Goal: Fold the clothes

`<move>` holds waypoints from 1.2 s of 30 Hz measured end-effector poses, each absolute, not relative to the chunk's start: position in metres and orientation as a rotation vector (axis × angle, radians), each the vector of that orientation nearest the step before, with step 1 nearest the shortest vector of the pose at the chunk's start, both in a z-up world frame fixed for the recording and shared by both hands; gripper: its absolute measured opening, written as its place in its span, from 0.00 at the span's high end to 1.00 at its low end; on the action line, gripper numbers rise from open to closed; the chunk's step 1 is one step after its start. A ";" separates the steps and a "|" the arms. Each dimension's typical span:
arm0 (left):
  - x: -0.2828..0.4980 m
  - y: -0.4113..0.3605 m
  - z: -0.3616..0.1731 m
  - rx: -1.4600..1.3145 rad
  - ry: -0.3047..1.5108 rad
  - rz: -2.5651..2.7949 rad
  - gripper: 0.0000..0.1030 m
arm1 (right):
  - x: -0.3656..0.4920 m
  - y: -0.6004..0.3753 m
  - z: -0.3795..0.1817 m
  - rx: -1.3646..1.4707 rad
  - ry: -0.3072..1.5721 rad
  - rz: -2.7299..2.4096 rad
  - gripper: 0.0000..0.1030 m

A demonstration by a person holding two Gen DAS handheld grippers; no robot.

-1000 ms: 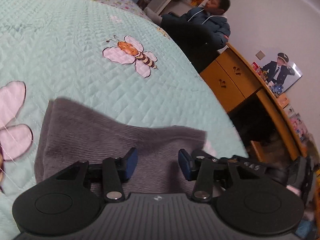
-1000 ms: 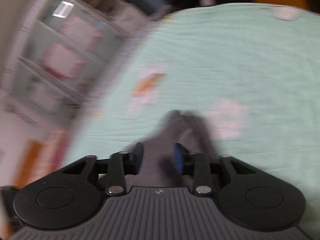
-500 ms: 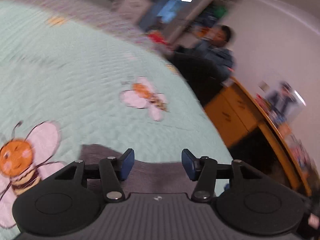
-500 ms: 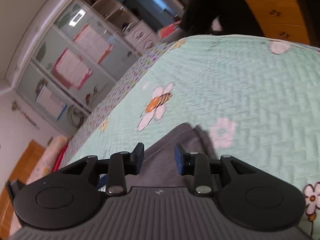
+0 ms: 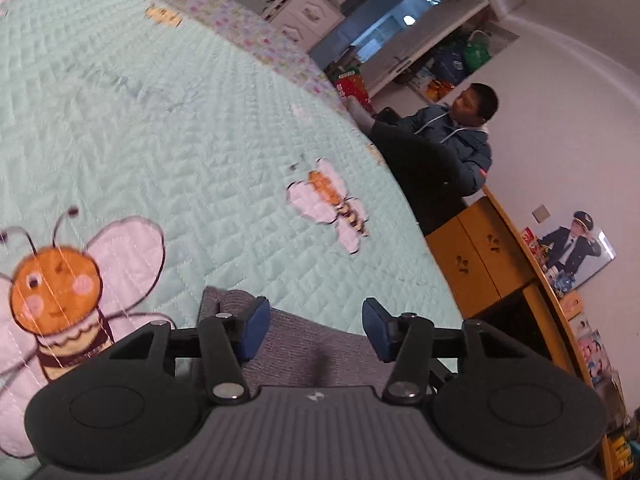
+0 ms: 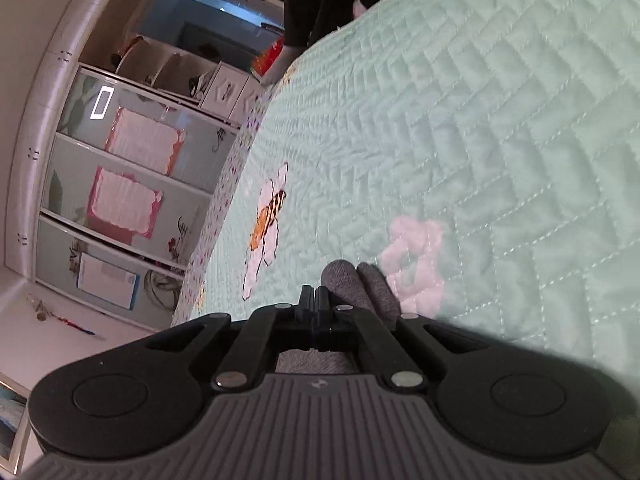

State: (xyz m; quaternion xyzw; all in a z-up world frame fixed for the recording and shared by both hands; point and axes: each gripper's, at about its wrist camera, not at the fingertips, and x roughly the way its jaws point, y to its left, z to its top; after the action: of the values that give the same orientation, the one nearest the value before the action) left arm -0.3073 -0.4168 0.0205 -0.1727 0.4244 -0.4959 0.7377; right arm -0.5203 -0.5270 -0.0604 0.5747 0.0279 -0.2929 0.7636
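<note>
A grey knitted garment [image 5: 304, 344] lies on the mint quilted bedspread [image 5: 180, 128] near its front edge. My left gripper [image 5: 316, 330] hovers just over the garment, open, its blue pads [image 5: 256, 330] apart with only flat cloth beneath them. In the right wrist view the same garment [image 6: 360, 284] bunches into two rounded folds just past and to the right of the fingertips. My right gripper [image 6: 316, 300] is shut, its jaws pressed together on the cloth's edge.
A person in a dark jacket [image 5: 456, 144] sits at the bed's far side beside a black chair back. An orange wooden desk [image 5: 484, 256] stands off the bed's right edge. A white wardrobe [image 6: 120, 168] lines the wall. Bee appliqués [image 5: 332, 204] dot the quilt.
The left gripper drew back and rolled, so less grey cloth shows ahead of it, and its jaws stand slightly wider. The right gripper's jaws, open half a second ago, have closed on the cloth.
</note>
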 end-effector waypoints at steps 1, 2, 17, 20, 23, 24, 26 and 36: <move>-0.307 -0.413 0.029 -0.371 0.919 -1.086 0.46 | -0.525 -0.525 -0.055 1.240 0.050 -0.640 0.96; -0.308 -0.409 0.037 -0.362 0.907 -1.084 0.44 | -0.530 -0.521 -0.047 1.215 0.041 -0.649 0.93; -0.381 -0.375 0.123 0.128 1.168 -0.995 0.16 | -0.530 -0.404 0.089 0.691 0.761 -0.726 0.24; -0.391 -0.367 0.113 0.213 1.260 -0.933 0.16 | -0.525 -0.389 0.094 0.675 0.847 -0.706 0.24; -0.397 -0.363 0.106 0.303 1.339 -0.880 0.16 | -0.527 -0.370 0.104 0.638 0.929 -0.671 0.24; -0.400 -0.361 0.106 0.325 1.349 -0.876 0.16 | -0.527 -0.363 0.107 0.625 0.956 -0.659 0.24; -0.407 -0.356 0.104 0.370 1.369 -0.868 0.16 | -0.526 -0.358 0.107 0.632 1.015 -0.628 0.24; -0.431 -0.350 0.106 0.525 1.341 -0.816 0.16 | -0.525 -0.338 0.110 0.555 1.129 -0.575 0.24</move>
State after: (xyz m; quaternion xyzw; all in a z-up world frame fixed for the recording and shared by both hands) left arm -0.4306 -0.3497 0.1058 0.2336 0.5965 -0.3629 0.6767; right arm -0.5252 -0.3384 0.1097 0.2559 0.5206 -0.2650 0.7702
